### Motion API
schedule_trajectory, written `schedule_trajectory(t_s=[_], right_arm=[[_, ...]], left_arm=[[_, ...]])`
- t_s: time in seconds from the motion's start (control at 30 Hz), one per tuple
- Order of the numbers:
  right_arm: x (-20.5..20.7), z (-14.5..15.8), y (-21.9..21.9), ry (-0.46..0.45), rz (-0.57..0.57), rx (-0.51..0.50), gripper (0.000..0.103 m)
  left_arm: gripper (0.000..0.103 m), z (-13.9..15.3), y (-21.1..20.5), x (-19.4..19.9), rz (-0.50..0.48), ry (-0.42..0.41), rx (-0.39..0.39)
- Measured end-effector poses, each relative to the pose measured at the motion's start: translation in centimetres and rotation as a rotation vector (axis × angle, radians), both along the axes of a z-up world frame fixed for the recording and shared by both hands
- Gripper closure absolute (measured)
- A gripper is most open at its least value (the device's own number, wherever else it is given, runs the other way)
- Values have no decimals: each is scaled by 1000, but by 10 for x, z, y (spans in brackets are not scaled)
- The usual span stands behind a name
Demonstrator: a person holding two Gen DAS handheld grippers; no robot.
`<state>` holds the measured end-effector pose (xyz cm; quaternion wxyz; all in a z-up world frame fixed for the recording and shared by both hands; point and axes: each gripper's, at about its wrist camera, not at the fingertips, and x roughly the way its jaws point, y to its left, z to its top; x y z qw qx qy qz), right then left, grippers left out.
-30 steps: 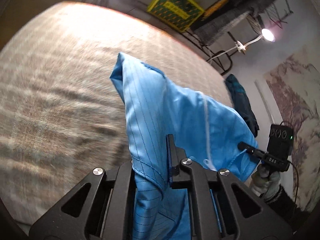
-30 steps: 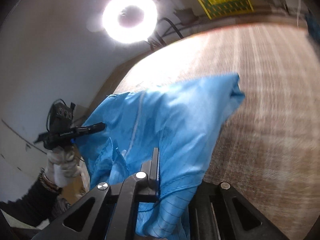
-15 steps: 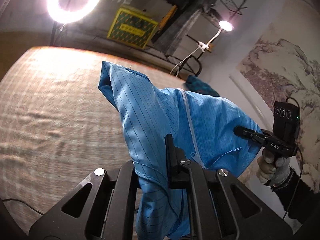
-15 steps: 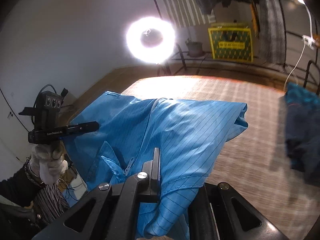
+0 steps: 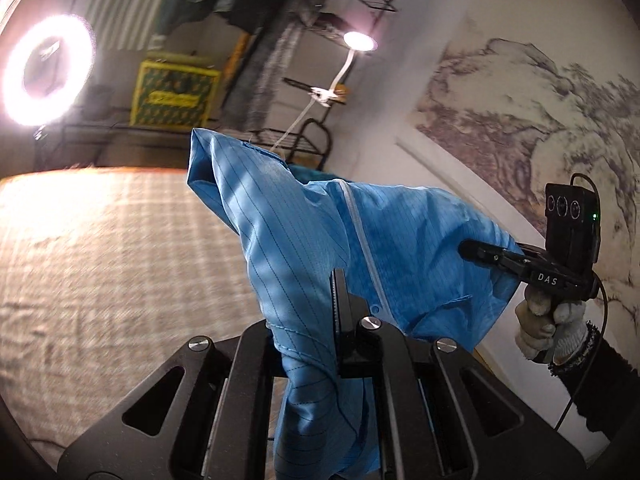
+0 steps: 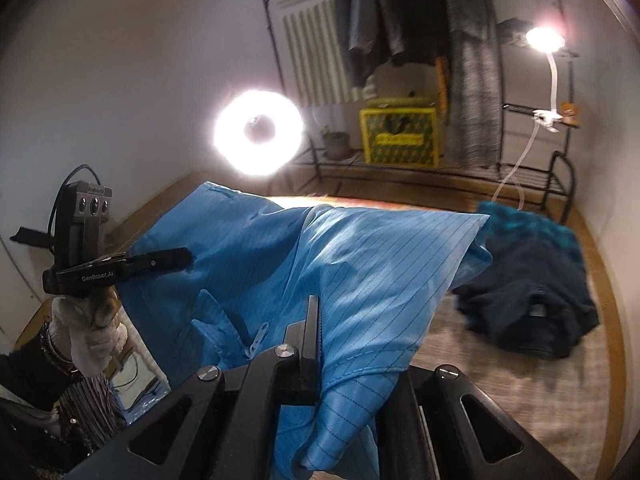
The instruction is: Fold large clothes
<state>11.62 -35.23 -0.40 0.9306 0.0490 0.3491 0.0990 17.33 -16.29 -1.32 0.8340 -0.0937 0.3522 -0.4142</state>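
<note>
A large blue pinstriped garment (image 5: 304,240) with a white zipper hangs in the air between both grippers, above the bed. My left gripper (image 5: 320,312) is shut on one part of it; the cloth drapes over the fingers. My right gripper (image 6: 324,328) is shut on another part of the same blue garment (image 6: 360,264). Each gripper shows in the other's view: the right gripper (image 5: 480,250) at the garment's right edge, the left gripper (image 6: 176,258) at its left edge.
A beige woven bed cover (image 5: 100,260) lies below. A dark blue garment (image 6: 532,292) lies crumpled on the bed at the right. Behind stand a ring light (image 6: 258,132), a yellow crate (image 6: 398,136), a metal rack with hanging clothes (image 6: 400,12) and a clip lamp (image 6: 544,38).
Both grippers have lifted and tilted upward with the blue garment; the views now show the room's far wall and rack rather than mostly bed.
</note>
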Motion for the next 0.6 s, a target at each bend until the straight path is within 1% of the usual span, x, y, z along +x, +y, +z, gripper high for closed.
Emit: schedule_trajectory(t_s=[0.17,0.27,0.4,0.47,0.6], right_arm=[[-17,16,-28,-33,-52,-27,100],[-24,21,-49,-41,-84,-35,100],[-19,21,-85,-37,-142,-29,100],[-14,20,-102,-35,-167,-30,101],[0,23,-137,-41,-209,-44,101]], left_arm=[[98,14,-47,-2,-54,-23,-5],[98,15,-75,6,-90,-3,-19],[98,9,-113,28,-130,49,-29],[99,6,-137,46,-146,69,-31],[99,4,-177,78,-162,74,-37]])
